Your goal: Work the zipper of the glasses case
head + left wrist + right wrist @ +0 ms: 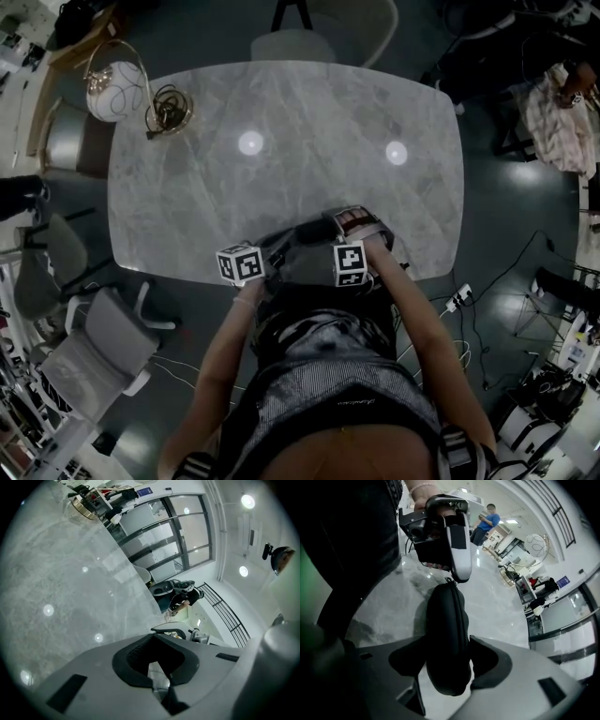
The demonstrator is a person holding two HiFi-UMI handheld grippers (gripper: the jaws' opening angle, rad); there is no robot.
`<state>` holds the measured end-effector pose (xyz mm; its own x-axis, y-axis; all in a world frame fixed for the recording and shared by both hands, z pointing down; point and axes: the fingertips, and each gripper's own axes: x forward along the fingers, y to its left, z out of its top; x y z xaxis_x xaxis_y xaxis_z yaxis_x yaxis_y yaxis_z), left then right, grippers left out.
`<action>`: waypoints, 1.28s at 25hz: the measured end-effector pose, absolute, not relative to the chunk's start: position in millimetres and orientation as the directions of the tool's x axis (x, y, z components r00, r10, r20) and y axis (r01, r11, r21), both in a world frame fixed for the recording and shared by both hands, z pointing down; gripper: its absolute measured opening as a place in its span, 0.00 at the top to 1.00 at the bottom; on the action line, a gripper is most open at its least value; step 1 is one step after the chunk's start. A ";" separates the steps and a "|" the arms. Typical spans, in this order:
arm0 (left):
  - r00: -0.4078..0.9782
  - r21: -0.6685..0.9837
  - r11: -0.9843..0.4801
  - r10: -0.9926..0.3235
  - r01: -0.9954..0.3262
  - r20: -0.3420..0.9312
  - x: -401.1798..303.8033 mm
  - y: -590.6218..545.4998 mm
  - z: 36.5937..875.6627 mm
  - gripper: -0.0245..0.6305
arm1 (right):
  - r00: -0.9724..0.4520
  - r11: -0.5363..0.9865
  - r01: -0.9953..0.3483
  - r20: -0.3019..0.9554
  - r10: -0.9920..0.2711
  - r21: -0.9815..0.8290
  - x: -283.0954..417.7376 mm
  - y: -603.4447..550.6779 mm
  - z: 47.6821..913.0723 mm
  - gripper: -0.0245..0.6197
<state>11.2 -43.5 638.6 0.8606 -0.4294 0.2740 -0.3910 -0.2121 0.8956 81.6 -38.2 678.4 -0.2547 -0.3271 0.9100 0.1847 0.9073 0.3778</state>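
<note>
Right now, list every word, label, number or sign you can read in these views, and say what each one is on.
No text can be read in any view.
Small script on the person's dark top, head view: too small to read.
Blue sign on the far wall, right gripper view: too small to read.
Left marker cube and right marker cube: black-and-white patterns only, no letters or numbers.

Head view looks steeply down on the marble table; left gripper view skims across it past its jaws; right gripper view, close above it, faces the left gripper beyond its jaws.
</note>
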 end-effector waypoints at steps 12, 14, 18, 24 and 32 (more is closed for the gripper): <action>0.832 0.833 -0.239 -0.401 -0.498 0.382 21.0 -53.2 632.0 0.95 | -0.230 0.928 0.162 0.927 -0.294 0.335 76.9 -40.8 682.2 0.48; 0.832 0.833 -0.237 -0.398 -0.500 0.386 24.6 -53.7 630.2 0.95 | -0.229 0.927 0.159 0.926 -0.299 0.339 76.2 -40.6 682.6 0.48; 0.824 0.817 -0.242 -0.391 -0.523 0.411 30.8 -55.2 629.2 0.95 | -0.226 0.927 0.159 0.926 -0.301 0.340 76.3 -41.0 683.5 0.48; 0.808 0.771 -0.283 -0.359 -0.571 0.466 40.6 -57.5 627.2 0.95 | -0.218 0.927 0.156 0.927 -0.305 0.342 76.1 -41.2 684.0 0.48; 0.798 0.733 -0.327 -0.345 -0.596 0.494 71.0 -61.2 619.5 0.95 | -0.209 0.925 0.142 0.924 -0.321 0.354 76.7 -41.6 683.4 0.48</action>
<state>71.0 -61.2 619.5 0.7976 -0.3454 0.4944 -0.5961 -0.3270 0.7333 76.7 -41.6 683.4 -0.2088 -0.3212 0.9237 0.1421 0.9245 0.3536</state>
